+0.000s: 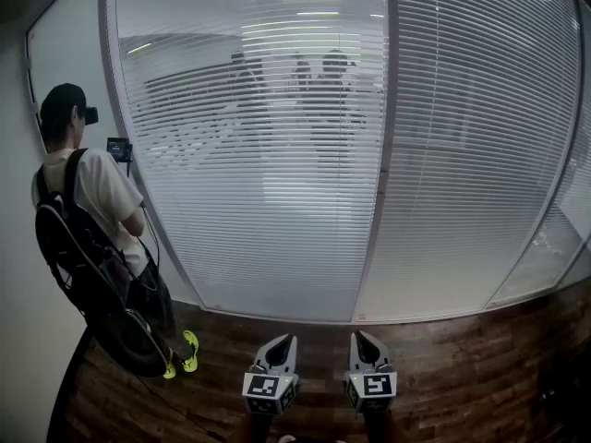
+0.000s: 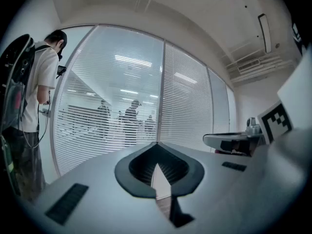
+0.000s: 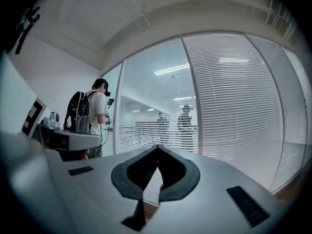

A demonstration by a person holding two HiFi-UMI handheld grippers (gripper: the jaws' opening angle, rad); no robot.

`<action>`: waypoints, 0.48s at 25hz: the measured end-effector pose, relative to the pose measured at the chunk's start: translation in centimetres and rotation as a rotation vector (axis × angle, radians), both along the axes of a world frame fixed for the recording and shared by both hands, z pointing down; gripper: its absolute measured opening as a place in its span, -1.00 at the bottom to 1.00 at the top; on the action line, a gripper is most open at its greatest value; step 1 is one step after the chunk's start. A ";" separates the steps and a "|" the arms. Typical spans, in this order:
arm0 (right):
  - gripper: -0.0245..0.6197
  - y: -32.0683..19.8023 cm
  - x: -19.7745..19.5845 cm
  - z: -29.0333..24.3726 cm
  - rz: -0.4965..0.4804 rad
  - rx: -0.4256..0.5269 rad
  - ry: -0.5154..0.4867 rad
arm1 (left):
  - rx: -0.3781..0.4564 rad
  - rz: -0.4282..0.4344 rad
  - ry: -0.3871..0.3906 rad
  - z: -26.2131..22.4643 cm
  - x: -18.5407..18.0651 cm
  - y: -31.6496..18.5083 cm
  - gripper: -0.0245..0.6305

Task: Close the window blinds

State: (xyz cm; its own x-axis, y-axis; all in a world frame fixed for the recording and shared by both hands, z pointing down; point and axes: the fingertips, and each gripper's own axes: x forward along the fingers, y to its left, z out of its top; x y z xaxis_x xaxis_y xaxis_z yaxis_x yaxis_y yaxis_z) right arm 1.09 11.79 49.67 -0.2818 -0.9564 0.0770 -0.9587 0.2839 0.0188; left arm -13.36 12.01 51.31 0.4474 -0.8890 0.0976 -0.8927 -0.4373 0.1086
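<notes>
White slatted blinds cover a glass wall ahead of me. The slats of the left blind [image 1: 259, 155] are tilted partly open, and figures show through them. Those of the right blind [image 1: 471, 155] look more closed. Both grippers hang low over the floor, well short of the glass. My left gripper [image 1: 282, 344] is shut, tips together, holding nothing. My right gripper [image 1: 366, 340] is also shut and empty. Along the left gripper [image 2: 157, 144] I see the left blind [image 2: 112, 101]. The right gripper [image 3: 157, 147] points at the metal post [image 3: 192, 96] between the two panels.
A person with a black backpack [image 1: 88, 210] stands at the far left beside the window frame. Several people show behind the glass [image 1: 314, 90]. Dark wooden floor [image 1: 462, 386] runs from my grippers to the wall. A plain wall [image 1: 14, 247] closes the left side.
</notes>
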 end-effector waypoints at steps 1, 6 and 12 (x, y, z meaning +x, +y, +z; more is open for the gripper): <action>-0.91 -0.3 0.0 0.1 -0.005 0.013 0.015 | 0.006 -0.006 -0.004 -0.2 0.0 -0.3 -0.93; -0.91 -1.3 -0.3 0.4 -0.022 0.059 0.072 | 0.032 -0.026 -0.023 -0.7 -0.1 -1.5 -0.93; -0.91 -1.6 -0.5 0.6 -0.007 0.044 0.076 | 0.033 -0.026 -0.023 -0.3 -0.5 -1.8 -0.93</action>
